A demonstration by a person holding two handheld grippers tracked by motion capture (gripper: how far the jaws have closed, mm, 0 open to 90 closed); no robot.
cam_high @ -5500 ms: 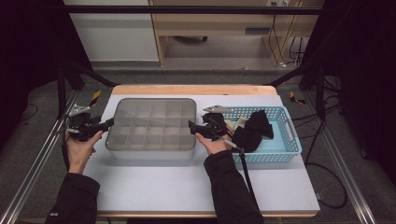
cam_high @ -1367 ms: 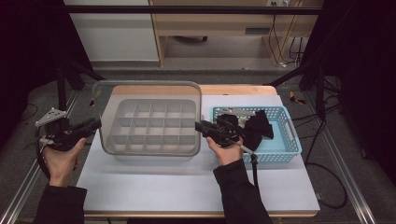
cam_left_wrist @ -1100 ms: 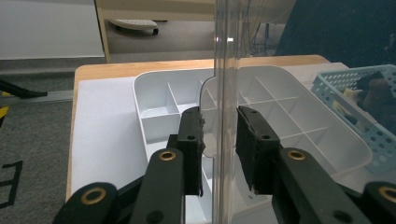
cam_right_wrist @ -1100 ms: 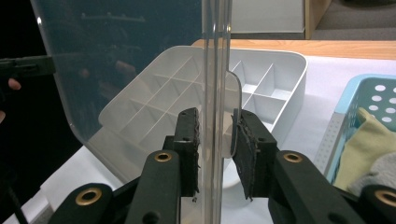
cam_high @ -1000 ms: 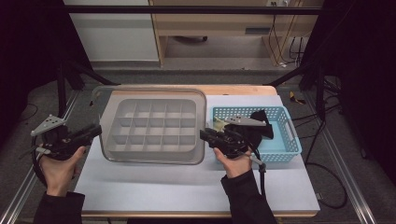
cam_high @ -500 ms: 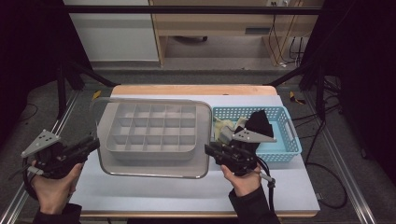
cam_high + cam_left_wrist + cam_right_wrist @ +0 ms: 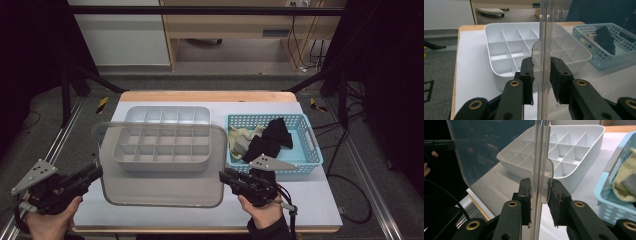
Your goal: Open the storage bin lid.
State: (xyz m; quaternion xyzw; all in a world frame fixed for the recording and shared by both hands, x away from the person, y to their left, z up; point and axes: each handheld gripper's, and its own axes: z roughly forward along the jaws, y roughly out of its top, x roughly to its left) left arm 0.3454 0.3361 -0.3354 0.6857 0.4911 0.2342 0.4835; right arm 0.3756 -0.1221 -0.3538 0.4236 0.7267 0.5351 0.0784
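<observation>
A clear lid (image 7: 162,172) hangs level above the near half of the worktop (image 7: 310,200), carried by its two short ends. The left gripper (image 7: 95,172) grips the lid's left end beyond the worktop's left edge, and in the left gripper view its two black jaws stand on either side of the lid's edge (image 7: 543,62), which rises upright between them. The left jaw's pad looks to touch the plastic, while a thin slit shows beside the right pad, so how hard it presses cannot be told. The right gripper (image 7: 223,176) holds the lid's right end over the near middle of the worktop; in the right gripper view the lid's rim (image 7: 541,170) runs up between its jaws, both pads close against it. Seen through the lid, a white divided tray (image 7: 167,135) sits on the worktop's left half toward the far edge, its compartments bare. A pale blue basket (image 7: 310,150) stands on the right half, just beside the tray, holding black cloth (image 7: 270,140) and a yellowish piece (image 7: 242,137). The lid's near edge lies close to the worktop's near edge, and its far edge overlaps the tray.
</observation>
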